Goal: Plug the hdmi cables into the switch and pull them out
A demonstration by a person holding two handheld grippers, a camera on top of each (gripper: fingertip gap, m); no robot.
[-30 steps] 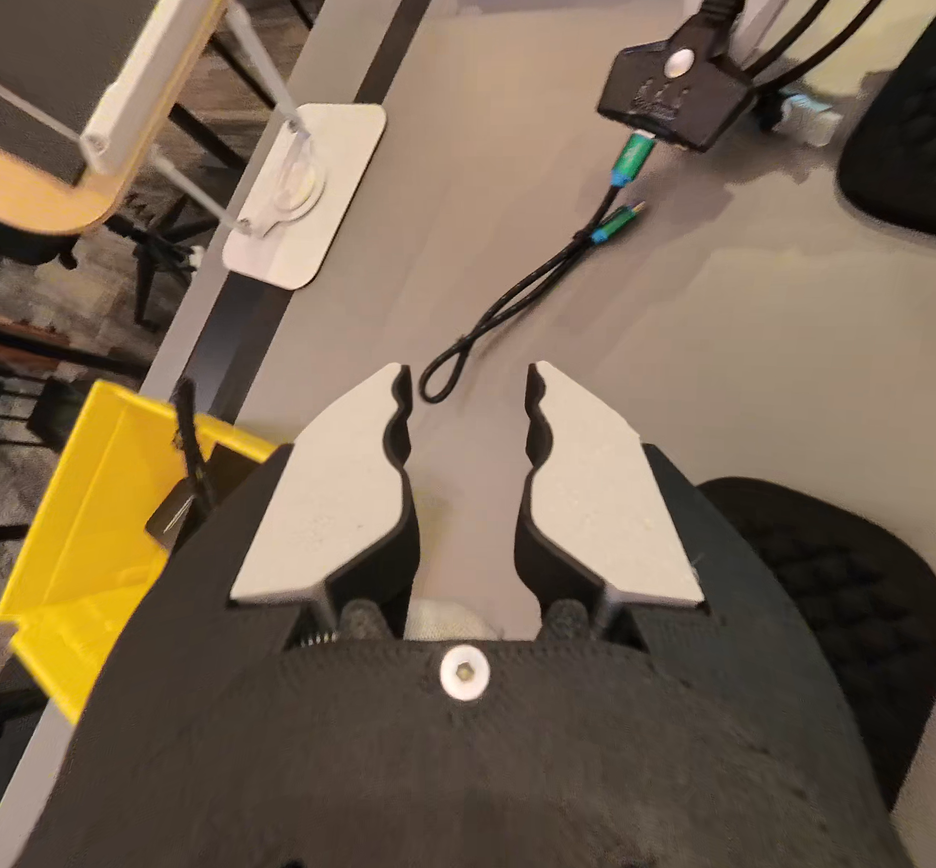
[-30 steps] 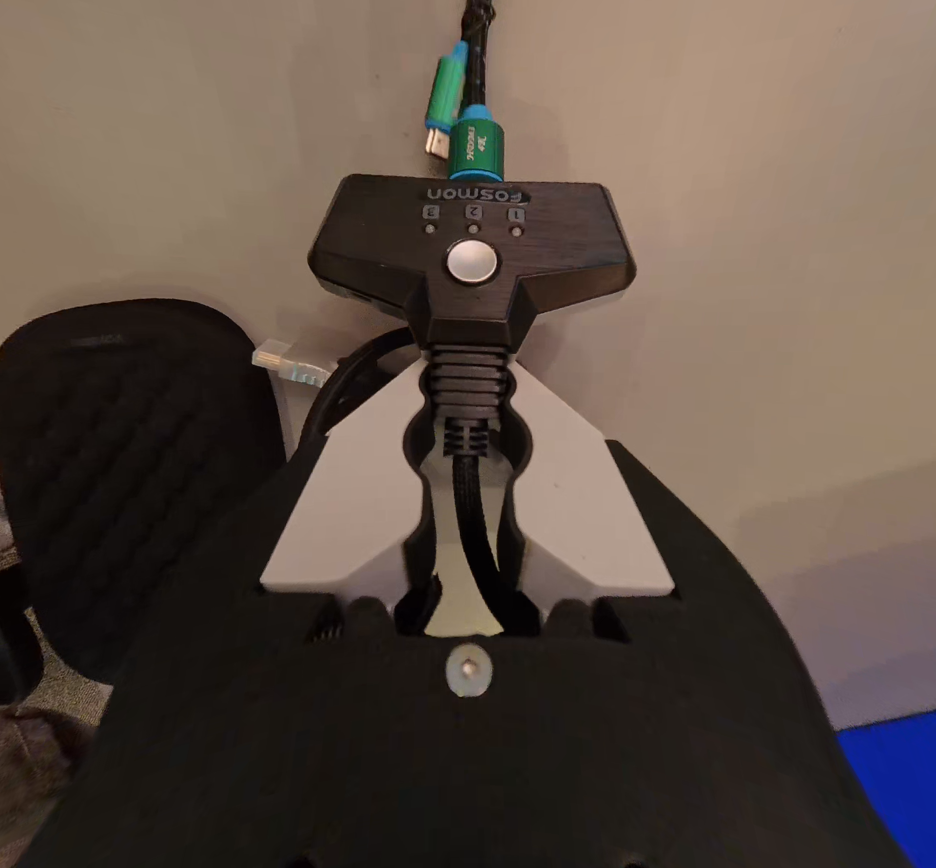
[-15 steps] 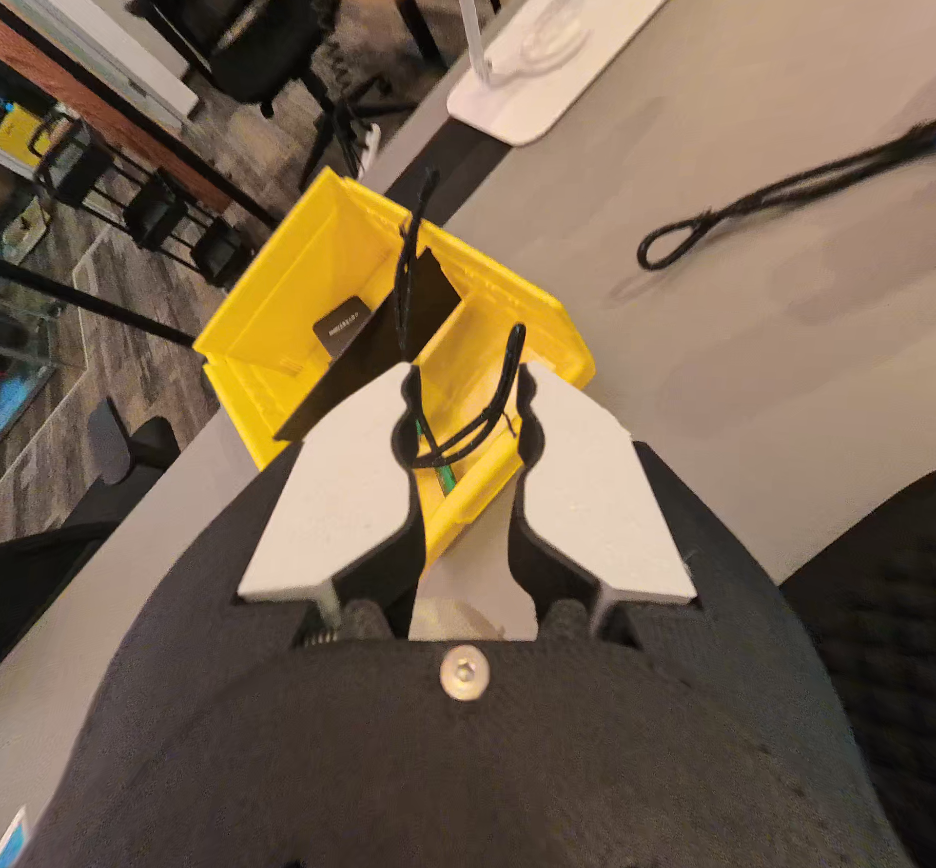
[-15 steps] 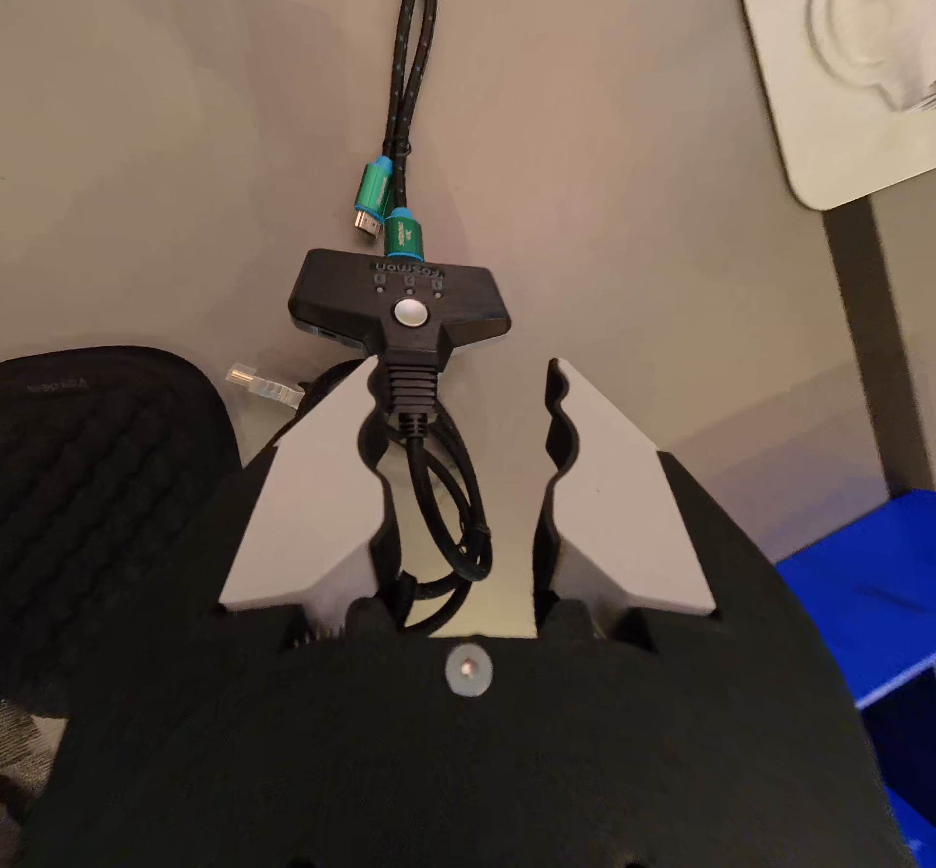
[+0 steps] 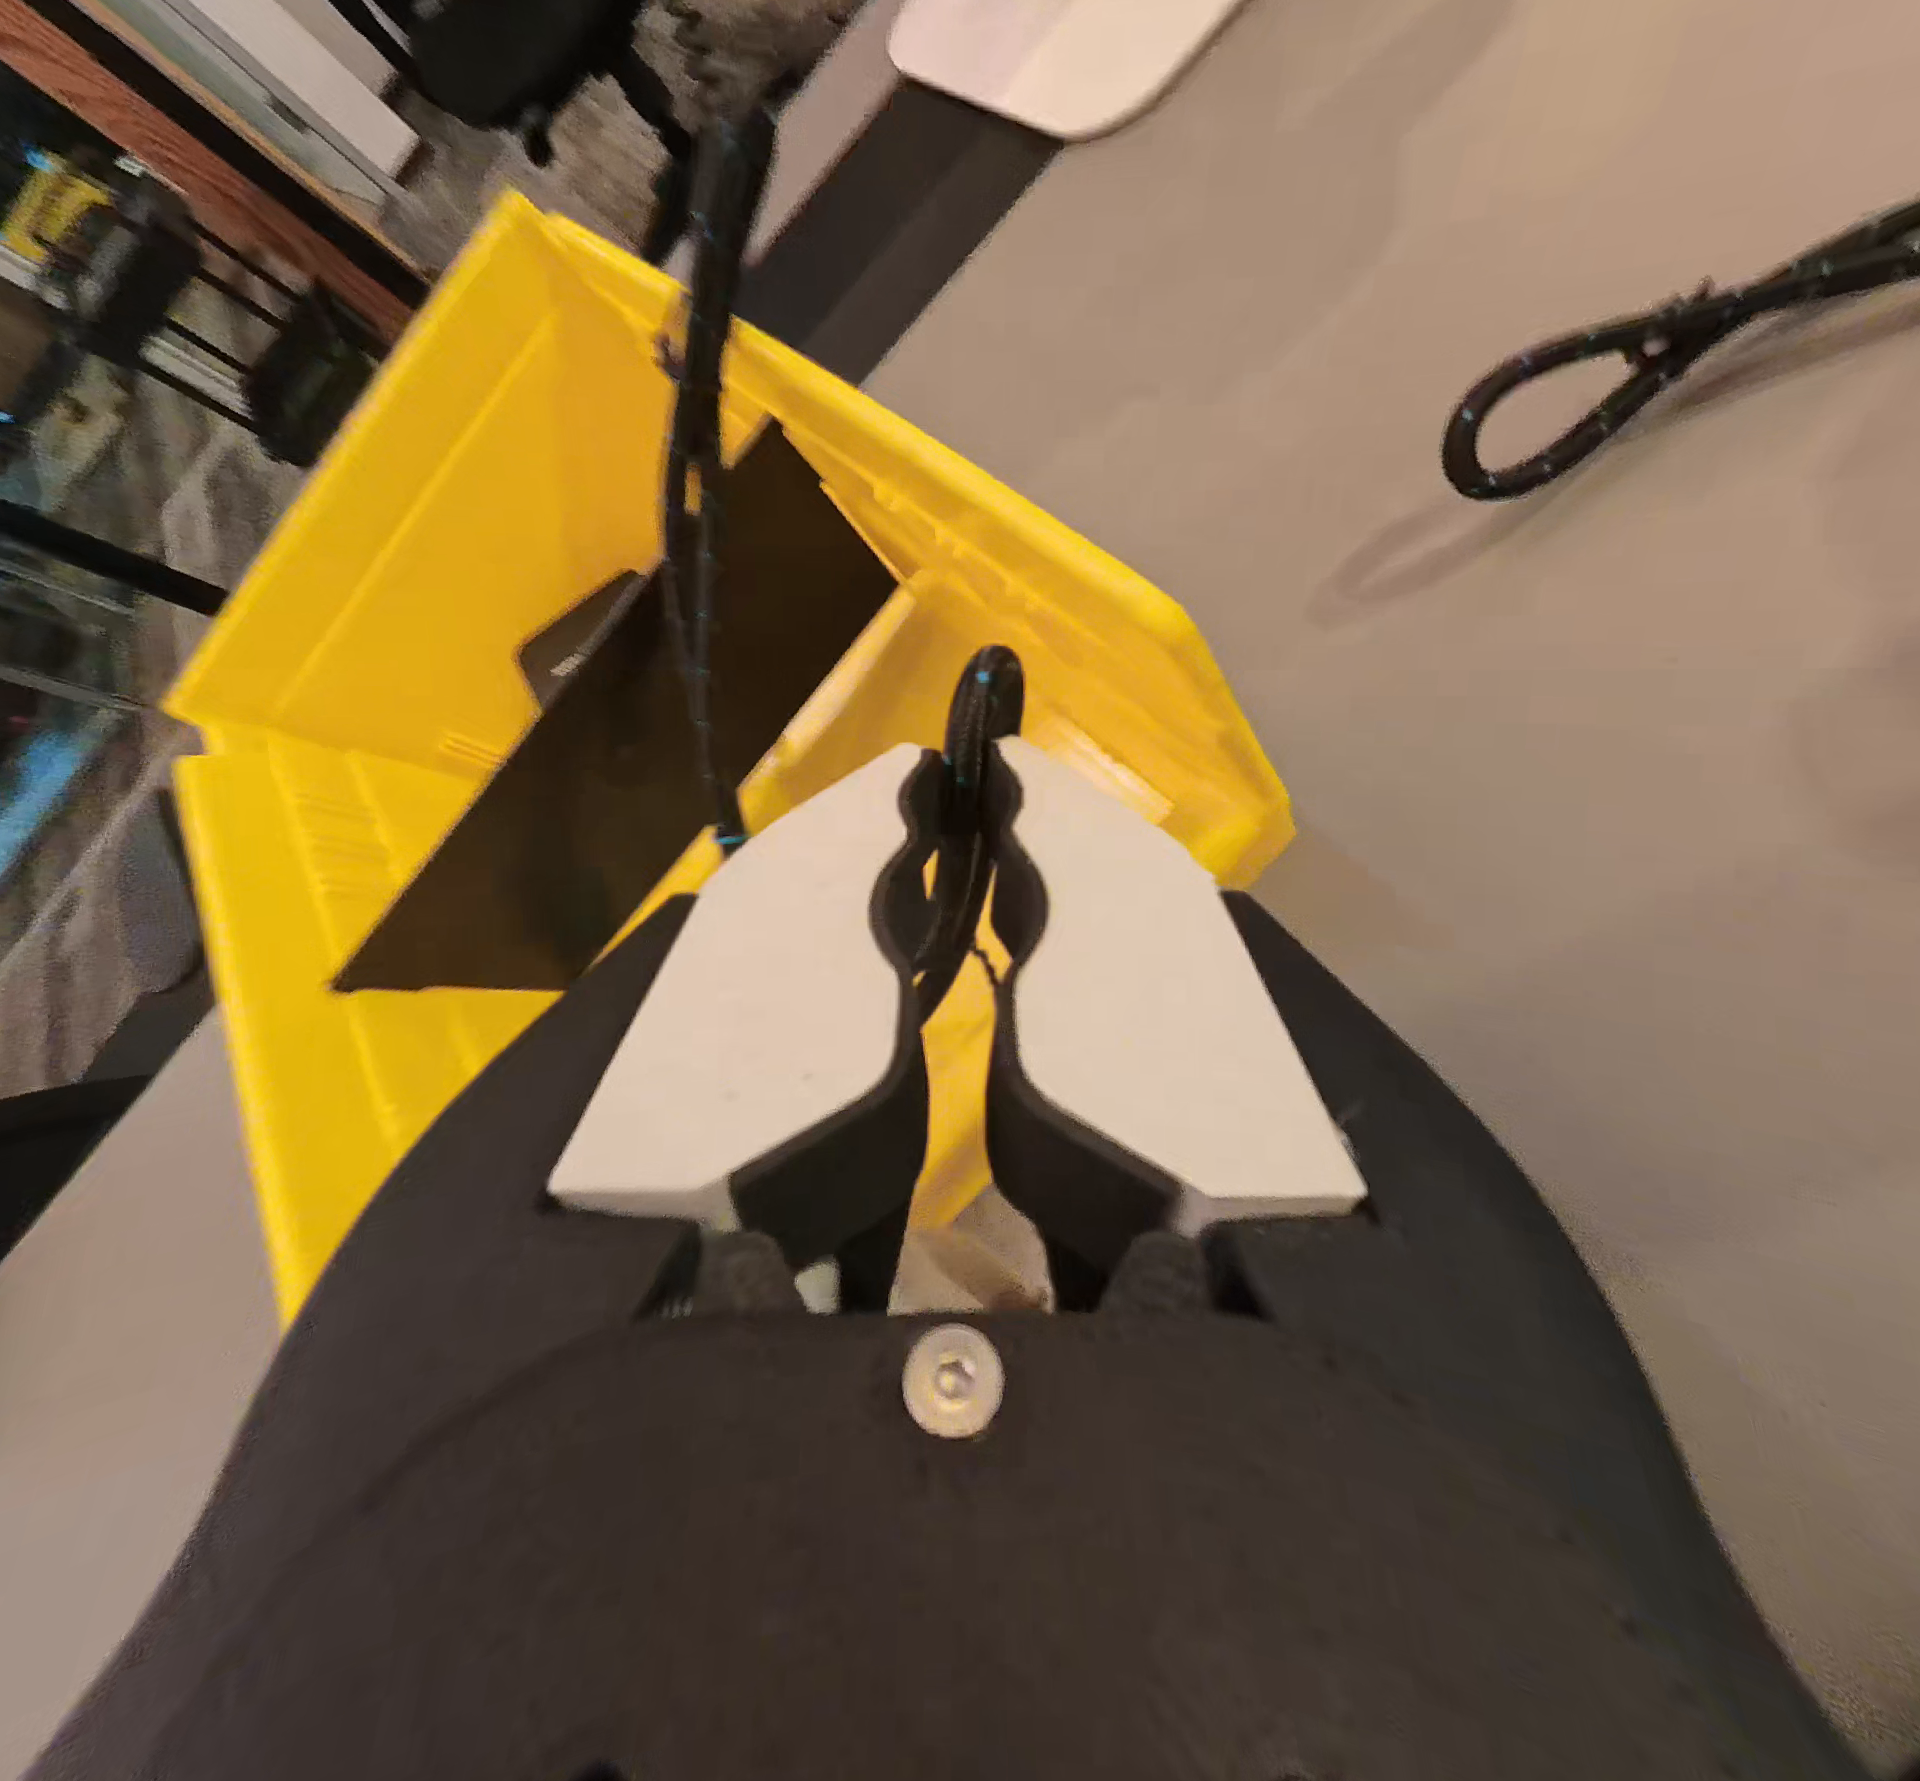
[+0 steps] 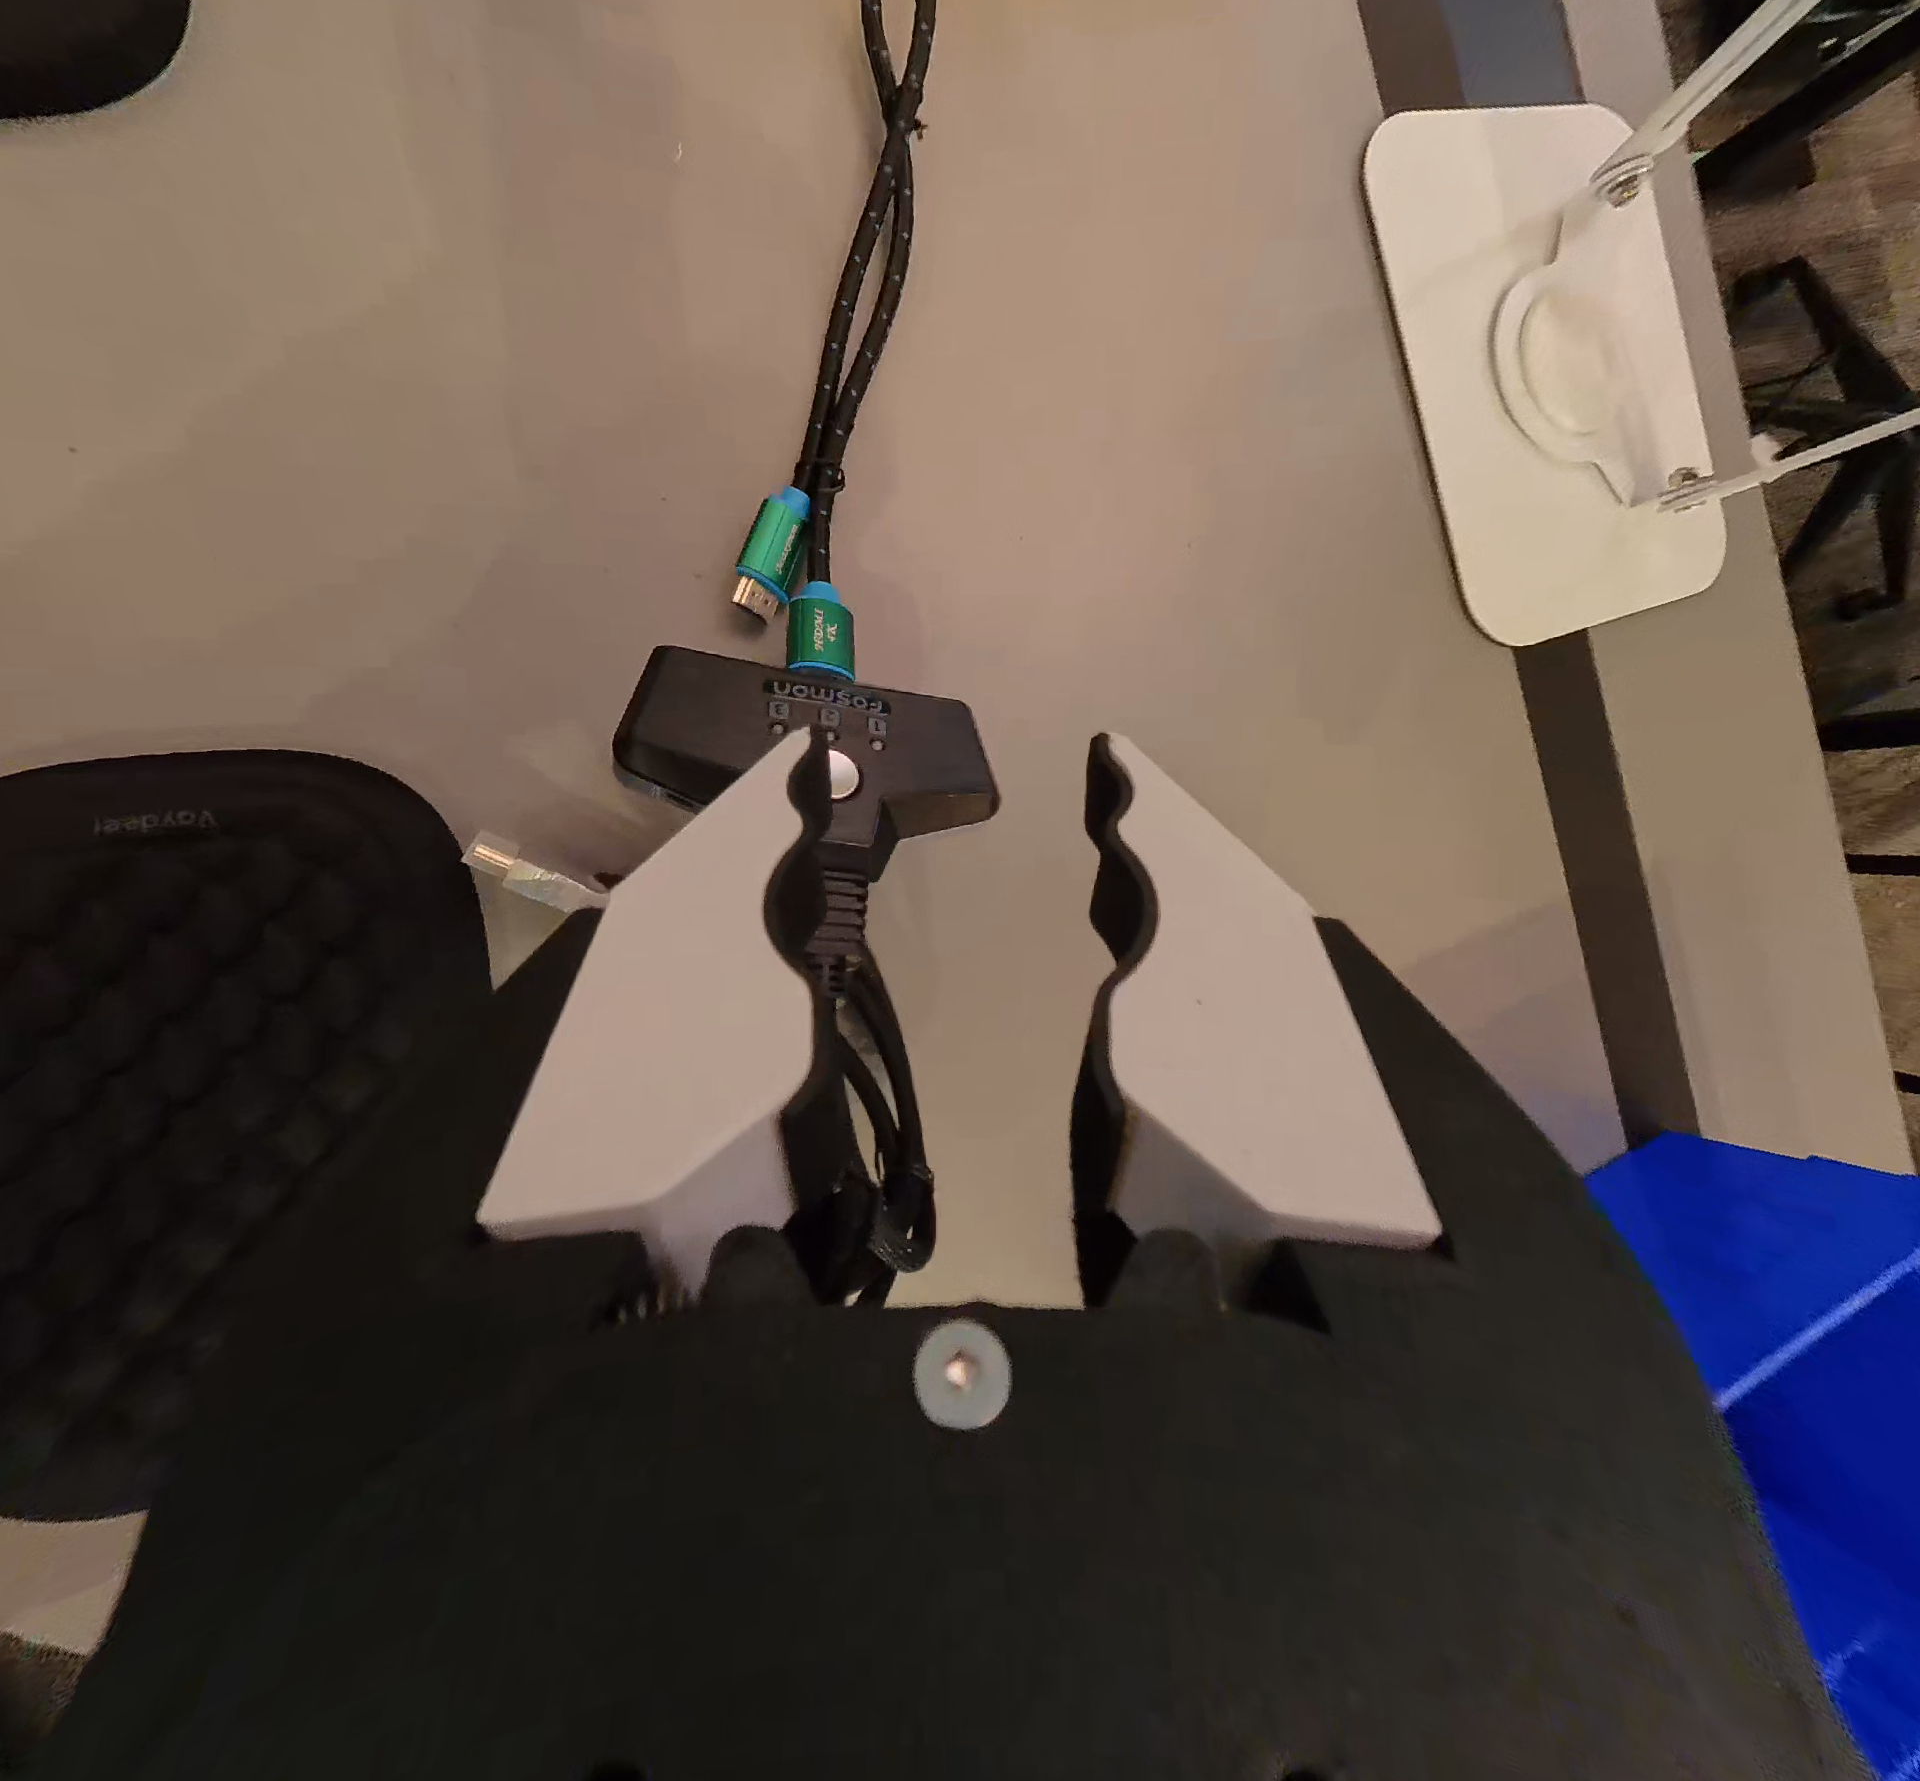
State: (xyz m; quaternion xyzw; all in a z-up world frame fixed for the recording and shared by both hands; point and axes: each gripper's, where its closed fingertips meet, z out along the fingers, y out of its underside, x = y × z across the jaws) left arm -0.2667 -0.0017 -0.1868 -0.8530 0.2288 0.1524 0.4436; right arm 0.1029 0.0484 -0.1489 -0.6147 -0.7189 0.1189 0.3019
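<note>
In the right wrist view a black HDMI switch [image 6: 707,729] lies on the grey table. One green HDMI plug [image 6: 821,630] sits in its far side; the cable's other green plug [image 6: 769,552] lies loose beside it. The braided cable [image 6: 883,173] loops away across the table. My right gripper [image 6: 951,755] is open above the switch's own lead [image 6: 852,910], holding nothing. In the left wrist view my left gripper [image 5: 961,755] is shut on a loop of a second black braided cable [image 5: 987,692] over a yellow bin [image 5: 436,568]. The rest of that cable [image 5: 701,484] rises past the bin.
A white stand base [image 6: 1538,370] sits at the table's edge, also in the left wrist view [image 5: 1101,17]. A black padded cushion [image 6: 208,1056] lies left of the switch. A blue bin [image 6: 1787,1368] is at the right. The first cable's loop [image 5: 1527,422] lies on the table. The tips of one gripper are about 40 cm away from the tips of the other. My left tips are about 35 cm from the green HDMI plug [image 6: 821,630], my right tips only 9 cm.
My left gripper swung from the table to the yellow bin and closed on the cable loop there. My right gripper let go of the switch's lead, opened and pulled back.
</note>
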